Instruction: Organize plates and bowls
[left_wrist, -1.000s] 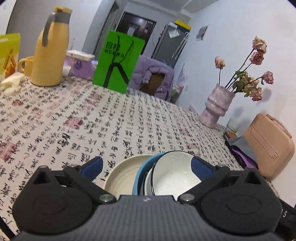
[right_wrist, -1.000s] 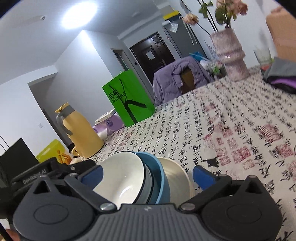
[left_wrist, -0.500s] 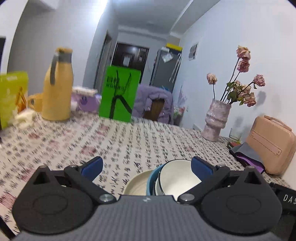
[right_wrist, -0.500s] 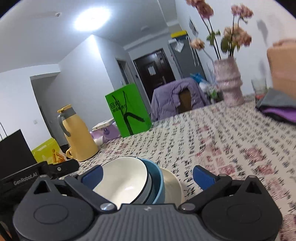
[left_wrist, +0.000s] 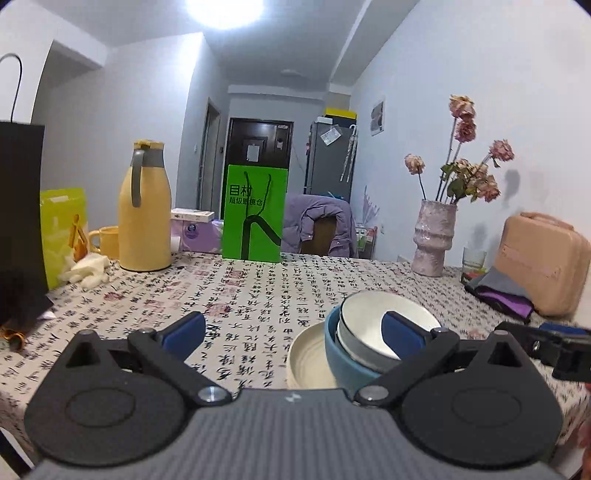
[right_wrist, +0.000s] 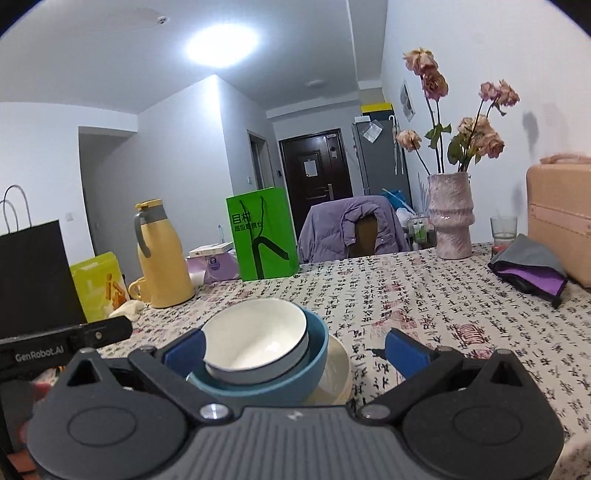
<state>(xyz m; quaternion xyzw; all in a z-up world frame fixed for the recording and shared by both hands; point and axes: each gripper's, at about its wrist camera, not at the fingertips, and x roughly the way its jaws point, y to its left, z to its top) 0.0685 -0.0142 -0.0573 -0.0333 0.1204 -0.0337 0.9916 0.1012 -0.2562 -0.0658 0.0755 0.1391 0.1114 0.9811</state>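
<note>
Stack: a white bowl (right_wrist: 255, 338) sits nested in a blue bowl (right_wrist: 273, 384), which rests on a cream plate (right_wrist: 334, 373), all on the counter (right_wrist: 424, 314) with its calligraphy-print cloth, near the front edge.
Left gripper (left_wrist: 293, 330): spread wide, holding nothing; its right finger overlaps the white bowl (left_wrist: 380, 325) in view, though whether it touches is unclear.
Right gripper (right_wrist: 295, 349): spread as well, empty, with the stack between and just beyond its fingers, closer to the left one.
Handling: judged ceramic, so stiff, fairly heavy as a stack, glazed and slippery, and liable to chip if knocked.
Where to hold: a bowl rim pinched between inner and outer wall looks the surest grip; the plate lies flat and low, so its edge offers little purchase.
Risk: the bowls sit tilted in one another, so lifting the lower one could let the top one slide.
Left view only: the cream plate (left_wrist: 310, 358) shows its ridged inner face, left of the blue bowl (left_wrist: 349, 363); the right gripper's tip enters at the far right.
Right view only: the white bowl's full interior, empty and clean, and the left gripper's body at the left edge.
Surroundings: yellow flask (left_wrist: 144, 206), green bag (left_wrist: 255, 214), vase (right_wrist: 450, 218), well apart from the stack.
</note>
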